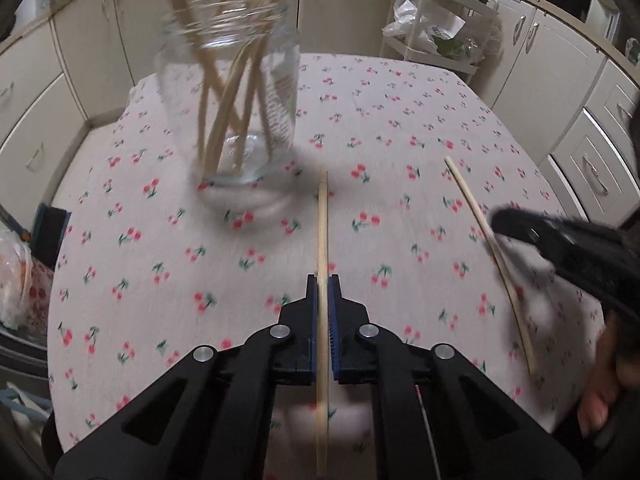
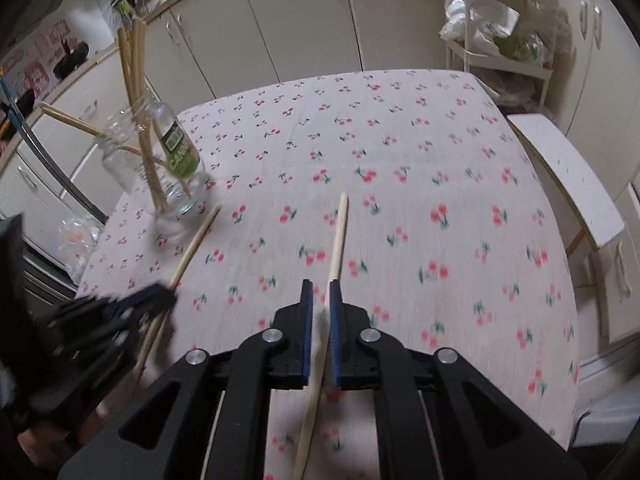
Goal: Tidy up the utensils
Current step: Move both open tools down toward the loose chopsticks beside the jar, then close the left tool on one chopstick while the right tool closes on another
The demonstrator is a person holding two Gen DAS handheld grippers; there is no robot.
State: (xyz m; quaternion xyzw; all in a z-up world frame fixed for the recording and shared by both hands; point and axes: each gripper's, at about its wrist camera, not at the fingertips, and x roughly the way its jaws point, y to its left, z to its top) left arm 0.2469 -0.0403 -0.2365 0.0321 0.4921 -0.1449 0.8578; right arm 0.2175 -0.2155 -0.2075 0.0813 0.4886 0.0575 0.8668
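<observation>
Left tool [image 1: 322,280] is clamped on a wooden chopstick [image 1: 322,240]; blue pads press it from both sides. Stick runs straight out ahead between the fingers, far tip ending just right of the glass jar [image 1: 236,120]. Its near end passes back under the tool body.

Right tool [image 2: 320,286]: jaws narrowly apart, a second chopstick [image 2: 338,236] between them, leaning against the right pad, gap showing on the left side. Not a firm clamp from what the wrist view shows. No earlier frame to compare. That stick points away toward the far edge of the table [image 2: 440,120], near end trailing back below the tool. In the left wrist view the same stick [image 1: 486,240] is a pale curved line near the right edge of the table, with the right tool [image 1: 520,232] blurred over it.

Jar stands upright toward the left side of the table, holding a bundle of chopsticks [image 1: 224,112] that fan out above the rim. Right wrist view shows a green label on the jar [image 2: 176,168] and the left tool [image 2: 160,294] low by the near-left corner, its chopstick [image 2: 196,240] angled up toward the jar base.

Table carries a pale cloth printed with red cherries. Cream cabinets [image 1: 80,48] wrap the room behind; a white wire rack [image 1: 432,28] with bags stands past the far edge. A white bench [image 2: 568,184] sits off the right edge.
</observation>
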